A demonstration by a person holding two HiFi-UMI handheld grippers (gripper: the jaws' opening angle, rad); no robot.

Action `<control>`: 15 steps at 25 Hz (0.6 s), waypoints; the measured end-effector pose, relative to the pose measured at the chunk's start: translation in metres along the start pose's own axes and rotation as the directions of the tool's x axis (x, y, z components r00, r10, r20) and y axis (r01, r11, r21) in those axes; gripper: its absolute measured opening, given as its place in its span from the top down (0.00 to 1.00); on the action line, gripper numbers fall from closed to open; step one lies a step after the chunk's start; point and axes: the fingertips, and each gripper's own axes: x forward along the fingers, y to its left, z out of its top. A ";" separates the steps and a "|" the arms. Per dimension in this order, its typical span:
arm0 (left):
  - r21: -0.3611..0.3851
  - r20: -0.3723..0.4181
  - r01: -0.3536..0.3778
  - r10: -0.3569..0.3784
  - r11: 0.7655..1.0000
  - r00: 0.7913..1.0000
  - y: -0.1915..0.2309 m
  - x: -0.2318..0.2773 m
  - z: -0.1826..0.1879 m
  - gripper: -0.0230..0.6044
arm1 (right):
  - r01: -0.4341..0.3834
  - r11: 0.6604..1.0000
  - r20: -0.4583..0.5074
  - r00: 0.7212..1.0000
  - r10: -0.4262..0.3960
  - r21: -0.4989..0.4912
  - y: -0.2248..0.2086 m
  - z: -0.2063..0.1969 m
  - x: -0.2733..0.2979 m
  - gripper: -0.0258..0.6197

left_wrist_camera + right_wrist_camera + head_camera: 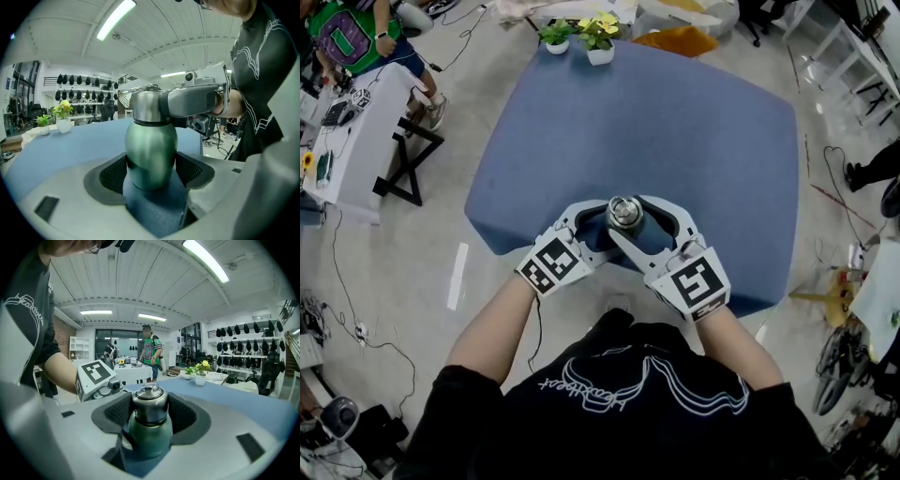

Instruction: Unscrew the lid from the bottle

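Jaws first: left gripper [152, 172] is clamped on the belly of the green bottle [150, 140], and right gripper [150, 412] pinches its steel lid [150, 404] from the opposite side. Bottle stands upright near the front edge of the blue table [694, 131]; 2 potted plants [581, 37] sit at the far edge.
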 end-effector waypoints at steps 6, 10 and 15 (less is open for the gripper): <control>0.017 -0.004 0.026 -0.026 1.000 1.000 -0.002 0.000 -0.003 0.46 | -0.083 0.996 -0.036 0.996 0.082 -0.014 0.002 -0.002 -0.002 0.57; 0.034 -0.010 0.052 -0.052 0.998 0.999 -0.001 -0.001 -0.003 0.46 | -0.163 0.986 -0.042 0.986 0.162 -0.023 0.001 -0.001 0.001 0.57; 0.055 -0.024 0.088 -0.087 0.995 0.996 -0.001 0.000 -0.004 0.46 | -0.290 0.956 -0.056 0.956 0.288 -0.041 0.004 -0.003 0.001 0.57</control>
